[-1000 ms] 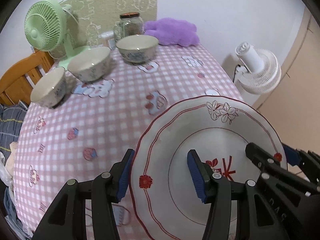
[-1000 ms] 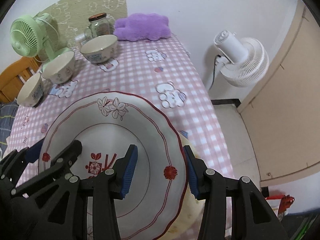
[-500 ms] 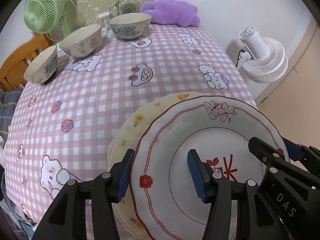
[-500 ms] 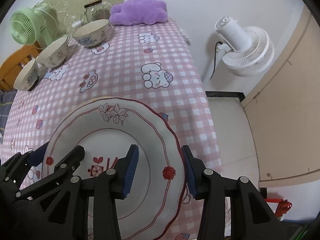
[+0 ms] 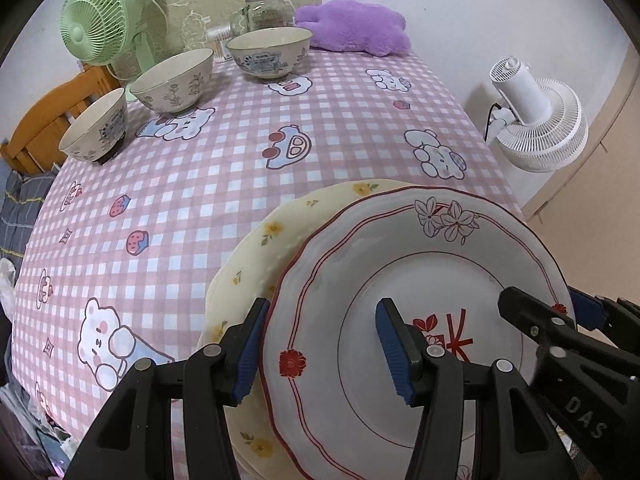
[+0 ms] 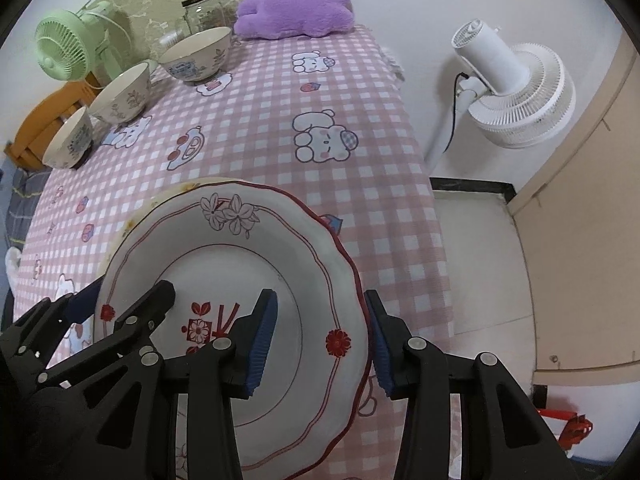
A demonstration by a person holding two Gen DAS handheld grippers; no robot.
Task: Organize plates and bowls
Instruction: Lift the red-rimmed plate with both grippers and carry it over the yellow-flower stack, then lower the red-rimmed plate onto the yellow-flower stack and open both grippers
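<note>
Left claw (image 5: 320,346): jaws spread wide, one blue pad outside the near-left rim of the white red-trimmed plate (image 5: 416,320), the other pad over the plate's well. Gap is visible between pads and rim; whether either pad touches the plate cannot be told.

Right claw (image 6: 318,336): same arrangement on the opposite rim. Jaws spread, inner pad over the well, outer pad just beyond the scalloped right edge beside the red flower mark. No clear pinch seen.

White plate sits between the two claws, straddled at both sides, at the near right corner of the desk (image 5: 240,160). It lies over a cream plate with yellow flowers (image 5: 256,256), offset to the right so the cream rim shows as a crescent on the left and far side. In the right wrist view only a sliver of the cream plate (image 6: 176,194) shows.

Mid desk: pink checked cloth with bear prints.

Far left, three bowls in a diagonal row, all upright: small bowl (image 5: 94,126), middle bowl (image 5: 172,80), far bowl (image 5: 268,52). Each stands apart from its neighbour, well apart from the plates.

Behind them: glass jar (image 5: 264,10), green fan (image 5: 100,32), purple plush (image 5: 352,28). White fan (image 5: 536,120) stands off the desk to the right.
</note>
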